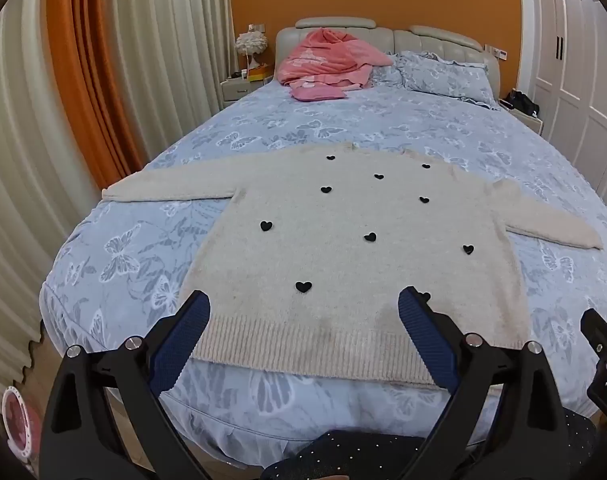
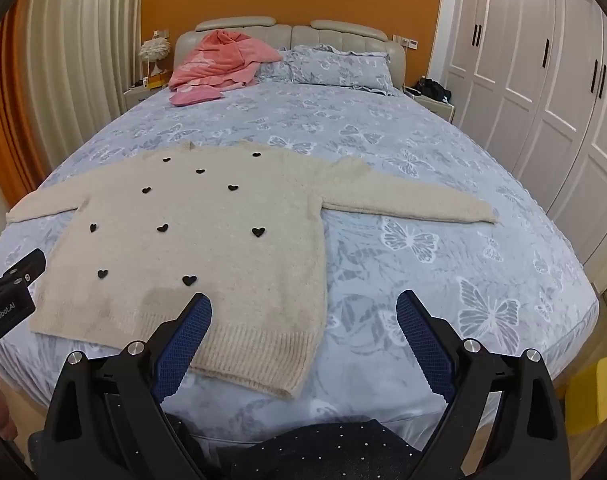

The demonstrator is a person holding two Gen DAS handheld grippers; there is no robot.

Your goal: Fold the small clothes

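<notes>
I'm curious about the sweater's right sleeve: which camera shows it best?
The right wrist view: the right sleeve lies fully visible, stretched flat across the bedspread. In the left wrist view the same sleeve sits squeezed and distorted near the picture's edge.

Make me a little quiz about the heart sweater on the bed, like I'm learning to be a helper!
1. True or false: the cream sweater lies spread flat on the bed with both sleeves stretched out.
2. What sits by the headboard? A) pink blanket B) green towel C) brown teddy bear
3. Fill in: the left gripper and right gripper are both ____, holding nothing.

Key: 1 true; 2 A; 3 open
</notes>
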